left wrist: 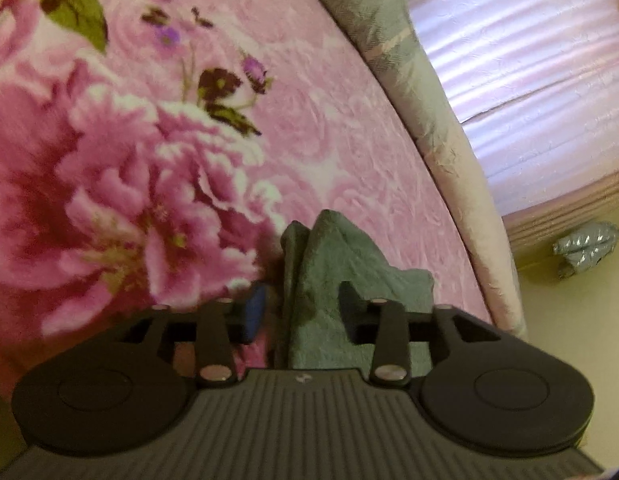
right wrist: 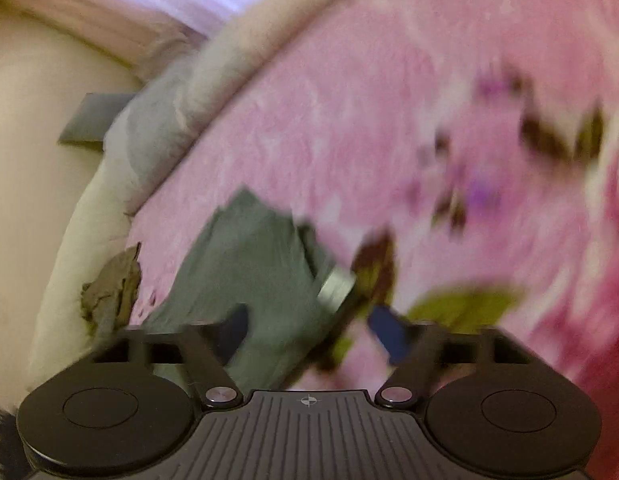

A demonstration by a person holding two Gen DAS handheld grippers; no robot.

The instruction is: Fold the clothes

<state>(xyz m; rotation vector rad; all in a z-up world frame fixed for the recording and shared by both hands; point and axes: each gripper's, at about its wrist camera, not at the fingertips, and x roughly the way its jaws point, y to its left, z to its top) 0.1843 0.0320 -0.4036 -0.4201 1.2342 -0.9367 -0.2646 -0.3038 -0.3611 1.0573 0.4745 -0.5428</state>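
green cloth [left wrist: 329, 280] sits bunched between left gripper [left wrist: 301, 312] jaws, spread, not pinching; right gripper [right wrist: 309, 328] also spread, cloth toward its lower-left finger on the bed [left wrist: 349, 140].

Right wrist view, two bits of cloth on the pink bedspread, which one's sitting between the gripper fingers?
The grey-green cloth, lying in front of the open right gripper. The smaller crumpled brownish cloth lies off to the left at the bedspread's edge.

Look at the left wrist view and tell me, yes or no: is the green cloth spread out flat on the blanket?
No: the green cloth stands bunched in a peaked heap on the pink floral blanket.
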